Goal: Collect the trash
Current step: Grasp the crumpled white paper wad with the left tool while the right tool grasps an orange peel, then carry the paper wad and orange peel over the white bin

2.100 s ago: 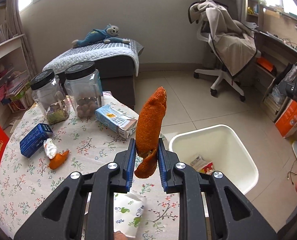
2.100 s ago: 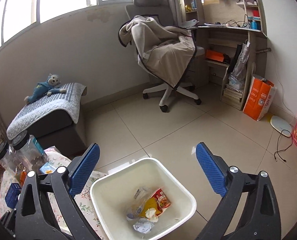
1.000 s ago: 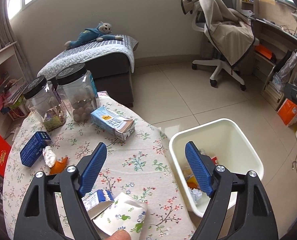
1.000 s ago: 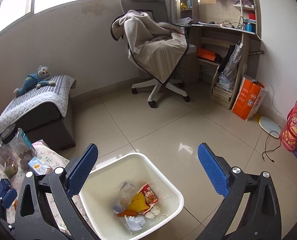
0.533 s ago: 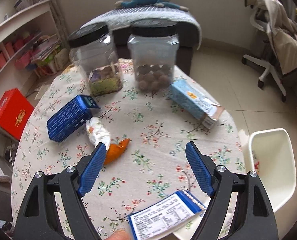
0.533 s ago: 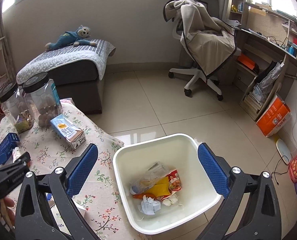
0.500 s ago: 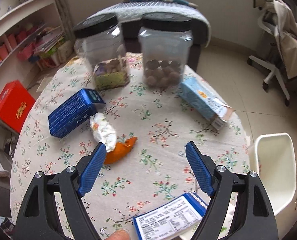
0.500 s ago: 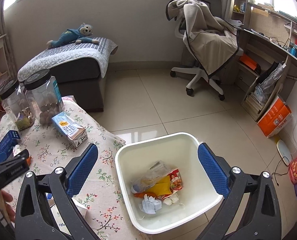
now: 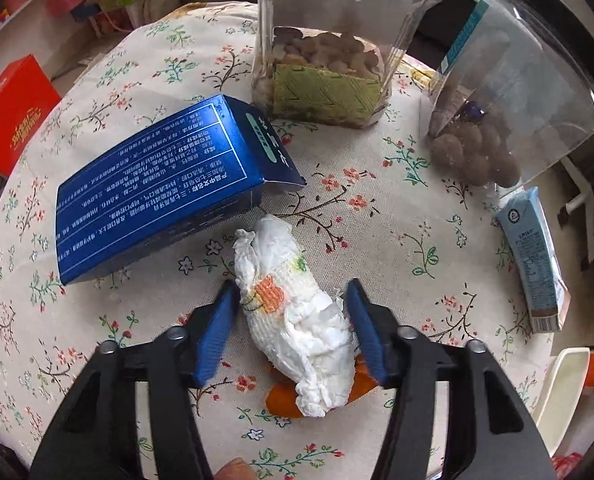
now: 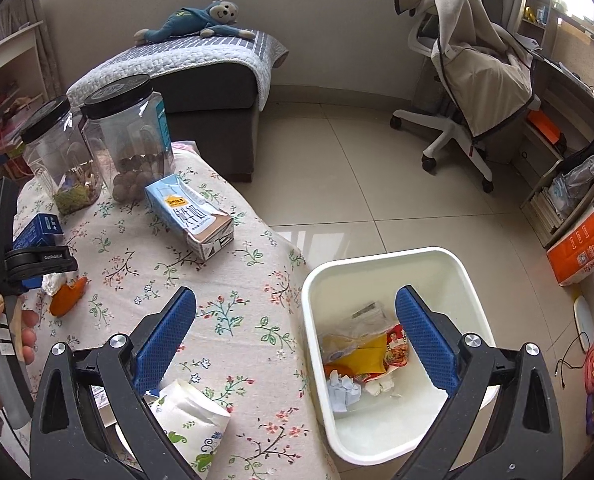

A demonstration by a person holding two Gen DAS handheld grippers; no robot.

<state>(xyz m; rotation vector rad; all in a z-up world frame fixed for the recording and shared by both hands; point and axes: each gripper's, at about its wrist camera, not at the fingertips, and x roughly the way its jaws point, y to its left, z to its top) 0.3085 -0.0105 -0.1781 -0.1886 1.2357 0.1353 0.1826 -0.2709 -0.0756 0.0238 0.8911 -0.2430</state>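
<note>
A crumpled white tissue (image 9: 293, 312) lies on the floral tablecloth (image 9: 377, 208), partly over an orange peel (image 9: 285, 398). My left gripper (image 9: 291, 300) is open and low over the table, one finger on each side of the tissue, not closed on it. In the right wrist view the left gripper's body (image 10: 25, 264) hangs over the tissue (image 10: 53, 280) and peel (image 10: 67, 290). My right gripper (image 10: 295, 336) is open and empty, above the table edge and the white trash bin (image 10: 471, 276), which holds several wrappers and papers.
A blue box (image 9: 157, 188) lies left of the tissue. Two clear jars (image 9: 337, 40) (image 9: 509, 100) stand behind it. A milk carton (image 10: 189, 216) lies near the table's edge. A green-patterned packet (image 10: 185, 416) sits under my right gripper. An office chair (image 10: 469, 64) stands beyond the bin.
My left gripper dropped the long orange peel into the bin, swung left over the table and came down around the tissue. My right gripper turned left toward the table and stayed open.
</note>
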